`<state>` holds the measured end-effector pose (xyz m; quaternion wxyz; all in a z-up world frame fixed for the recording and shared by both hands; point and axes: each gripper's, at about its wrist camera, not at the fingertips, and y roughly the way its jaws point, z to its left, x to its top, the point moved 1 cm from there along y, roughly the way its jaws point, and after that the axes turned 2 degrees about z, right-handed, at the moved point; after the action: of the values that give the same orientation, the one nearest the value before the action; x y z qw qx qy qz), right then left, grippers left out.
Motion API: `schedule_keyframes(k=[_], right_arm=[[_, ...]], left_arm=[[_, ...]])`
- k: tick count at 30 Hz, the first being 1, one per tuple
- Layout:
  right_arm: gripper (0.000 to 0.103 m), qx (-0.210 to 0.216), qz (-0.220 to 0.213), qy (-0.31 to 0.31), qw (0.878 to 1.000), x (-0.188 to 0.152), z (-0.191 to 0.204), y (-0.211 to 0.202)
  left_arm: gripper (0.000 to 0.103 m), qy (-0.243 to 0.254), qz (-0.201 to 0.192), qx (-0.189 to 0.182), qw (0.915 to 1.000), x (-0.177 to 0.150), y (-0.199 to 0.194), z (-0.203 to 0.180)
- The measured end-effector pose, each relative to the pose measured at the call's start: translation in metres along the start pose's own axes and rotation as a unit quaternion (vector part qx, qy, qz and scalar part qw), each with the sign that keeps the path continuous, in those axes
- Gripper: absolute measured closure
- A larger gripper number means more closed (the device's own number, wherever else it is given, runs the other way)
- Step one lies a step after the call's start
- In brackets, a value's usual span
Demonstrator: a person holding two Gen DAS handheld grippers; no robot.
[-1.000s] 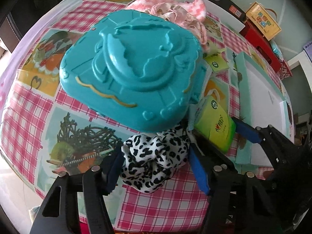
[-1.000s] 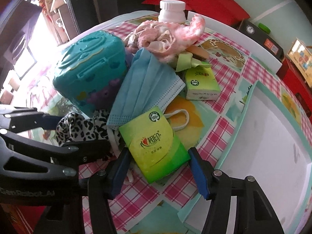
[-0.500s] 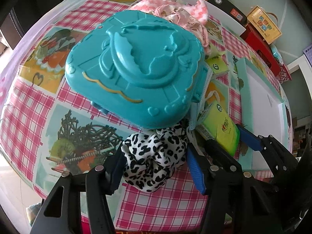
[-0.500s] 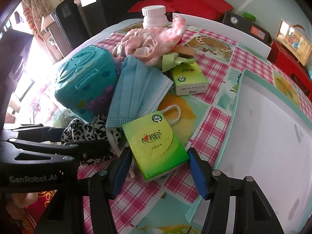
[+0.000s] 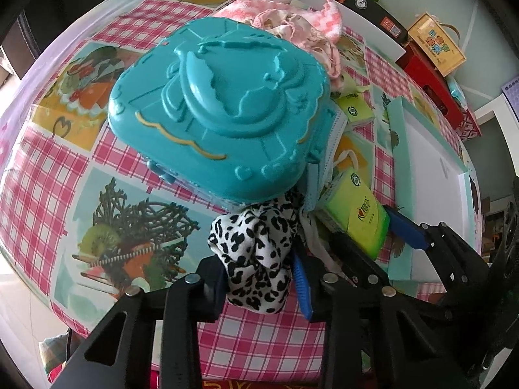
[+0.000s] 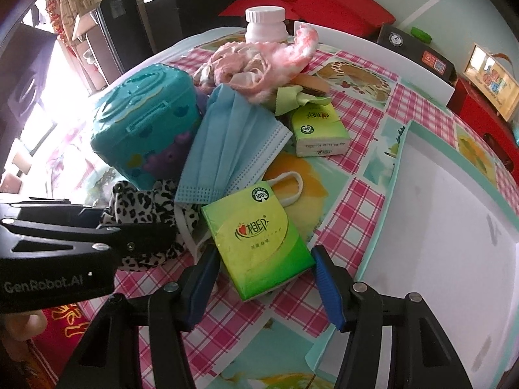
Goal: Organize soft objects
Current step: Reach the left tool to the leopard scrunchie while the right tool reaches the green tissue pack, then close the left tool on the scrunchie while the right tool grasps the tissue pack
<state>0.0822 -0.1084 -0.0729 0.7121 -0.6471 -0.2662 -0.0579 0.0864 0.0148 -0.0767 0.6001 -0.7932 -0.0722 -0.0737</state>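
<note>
- I am closing my left gripper (image 5: 259, 278) on the leopard-print scrunchie (image 5: 256, 253); its jaws are pressing into the fabric from both sides, bunching it up.
- The scrunchie is sitting at six o'clock in the left wrist view, on the checked tablecloth of the counter (image 5: 45, 175), its far end tucked under the near edge of the teal plastic case (image 5: 223, 107).
- I am holding my right gripper (image 6: 264, 278) around the green tissue pack (image 6: 259, 240), jaws standing apart; the left pad is looking just beside the pack's edge, the right pad is showing a small gap.
- The tissue pack is lying at six o'clock in the right wrist view, just beside the scrunchie.
- A blue face mask (image 6: 230, 149) is leaning against the teal case, its white ear loop trailing toward the pack.
- A pink fluffy cloth (image 6: 259, 64) is piling up at twelve o'clock, in front of a white bottle (image 6: 266, 22).
- A second tissue pack (image 6: 318, 129) is lying at one o'clock.
- A white tray with a mint rim (image 6: 454, 227) is filling the three o'clock side.
</note>
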Motion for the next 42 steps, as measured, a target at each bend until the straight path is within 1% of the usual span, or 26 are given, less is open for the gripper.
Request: schedule_keyframes(k=[5, 11, 20, 26, 30, 36, 42], right_arm=[[0.042, 0.004, 0.000, 0.003, 1.000, 0.001, -0.002, 0.000], [0.042, 0.008, -0.001, 0.005, 1.000, 0.001, -0.002, 0.000], [0.043, 0.018, -0.005, 0.019, 1.000, 0.002, -0.004, -0.003], [0.044, 0.026, -0.020, 0.034, 0.999, 0.001, -0.011, -0.013], [0.044, 0.024, -0.034, 0.039, 0.998, 0.001, -0.014, -0.021], [0.045, 0.028, -0.036, 0.039, 0.998, 0.000, -0.014, -0.024], [0.047, 0.036, -0.072, 0.039, 0.996, 0.001, -0.016, -0.041]], left_arm=[[0.073, -0.004, -0.004, -0.005, 1.0000, -0.002, -0.003, 0.001], [0.074, -0.015, -0.009, -0.013, 0.9998, -0.007, -0.009, 0.007], [0.076, -0.011, -0.018, -0.022, 0.9995, -0.012, -0.019, 0.008], [0.076, -0.005, -0.027, -0.024, 0.9993, -0.018, -0.028, 0.007], [0.076, 0.005, -0.035, -0.021, 0.9991, -0.020, -0.036, 0.006], [0.076, 0.004, -0.043, -0.028, 0.9987, -0.024, -0.050, 0.006], [0.076, 0.010, -0.056, -0.035, 0.9978, -0.027, -0.067, 0.005]])
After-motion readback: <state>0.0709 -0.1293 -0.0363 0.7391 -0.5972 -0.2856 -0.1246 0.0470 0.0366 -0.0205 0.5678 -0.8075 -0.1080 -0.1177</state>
